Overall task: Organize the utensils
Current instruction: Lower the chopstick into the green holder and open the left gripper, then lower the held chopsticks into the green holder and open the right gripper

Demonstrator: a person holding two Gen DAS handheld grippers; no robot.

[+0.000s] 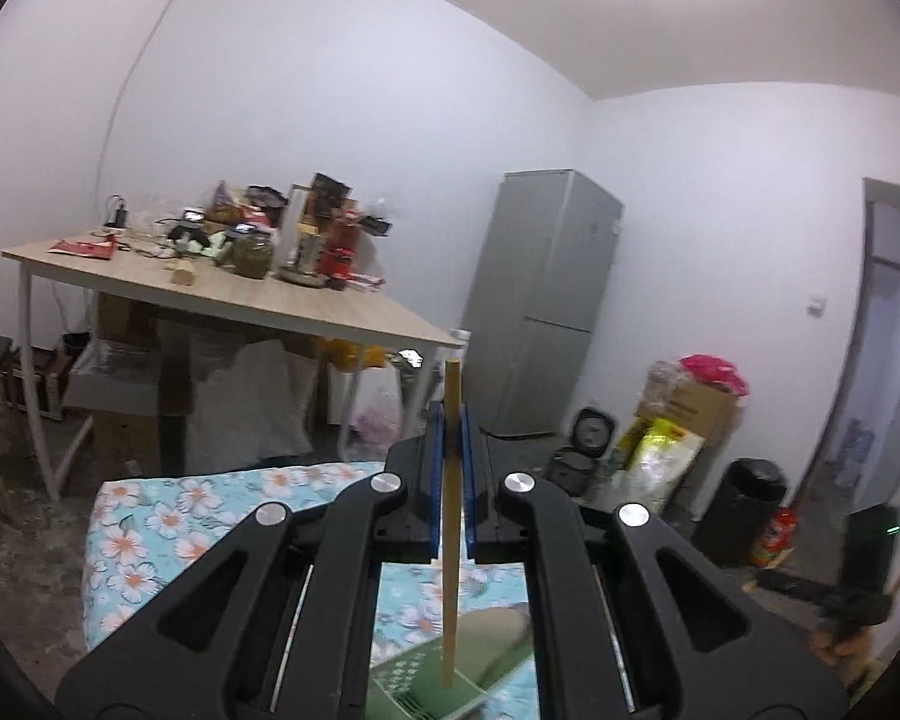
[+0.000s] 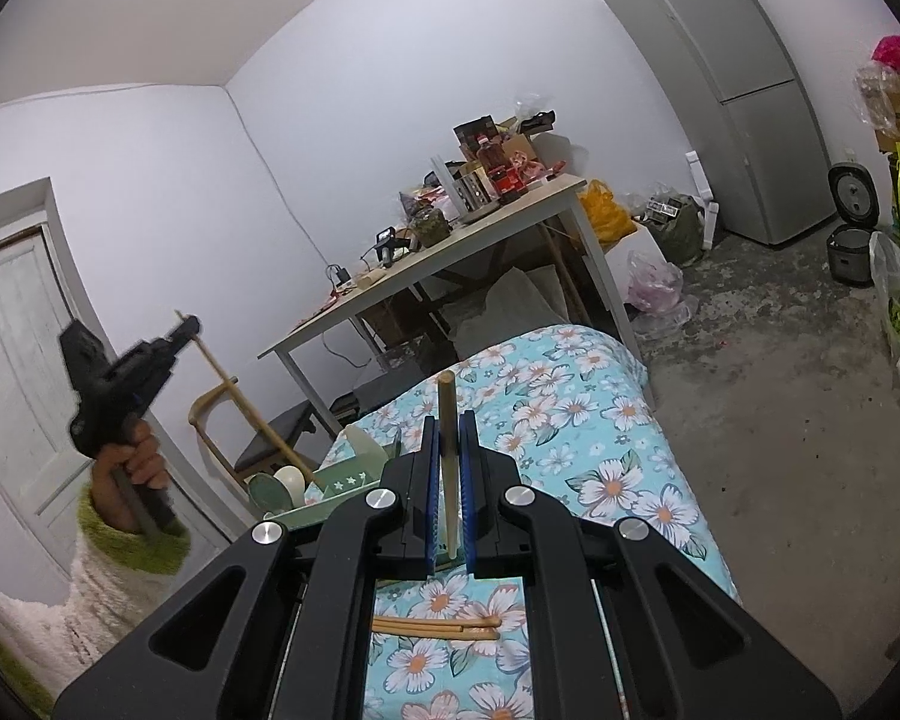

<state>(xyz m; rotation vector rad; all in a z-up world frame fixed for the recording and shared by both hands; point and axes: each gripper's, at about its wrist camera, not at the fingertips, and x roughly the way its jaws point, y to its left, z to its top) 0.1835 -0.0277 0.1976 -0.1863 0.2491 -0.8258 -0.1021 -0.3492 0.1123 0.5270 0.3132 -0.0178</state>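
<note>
The left gripper (image 1: pixel 450 480) is clamped on an upright chopstick (image 1: pixel 450 516), raised over the near edge of the flowered bed (image 1: pixel 150 516), with bare floor beyond. Below it sits the green organizer tray (image 1: pixel 414 690) (spoons inside). The right gripper (image 2: pixel 448 480) is closed on another chopstick (image 2: pixel 447 456); the tray (image 2: pixel 330 489) lies to its left, two loose chopsticks (image 2: pixel 435 629) beneath it.

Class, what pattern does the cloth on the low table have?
The tablecloth is turquoise with white, orange-centred flowers; the right wrist view shows it best.
</note>
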